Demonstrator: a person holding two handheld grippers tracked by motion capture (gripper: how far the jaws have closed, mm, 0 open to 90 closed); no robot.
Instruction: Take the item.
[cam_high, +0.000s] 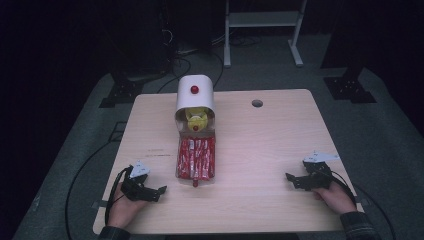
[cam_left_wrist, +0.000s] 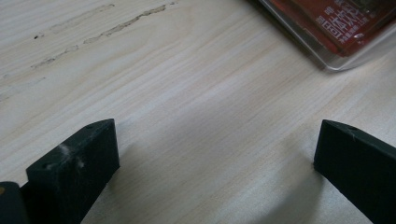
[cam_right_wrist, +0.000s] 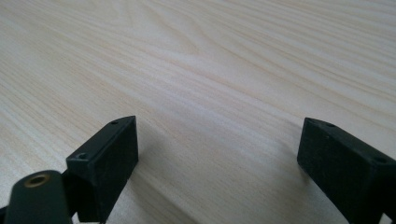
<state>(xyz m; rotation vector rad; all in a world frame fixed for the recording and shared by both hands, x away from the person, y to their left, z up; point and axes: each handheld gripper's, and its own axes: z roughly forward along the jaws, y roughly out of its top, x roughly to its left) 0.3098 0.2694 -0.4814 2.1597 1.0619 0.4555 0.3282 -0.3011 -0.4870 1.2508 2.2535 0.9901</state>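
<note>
High view: a pale wooden desk (cam_high: 260, 150) carries a white cylindrical dispenser (cam_high: 195, 95) lying at its centre, with a clear tray of red packets (cam_high: 196, 158) just in front of it. The left gripper (cam_high: 160, 190) rests near the desk's front left, the right gripper (cam_high: 290, 177) near the front right, both well apart from the tray. Left gripper view: jaws spread wide over bare wood, the tray corner (cam_left_wrist: 336, 32) at upper right. Right gripper view: jaws spread wide, holding nothing, above bare wood grain.
</note>
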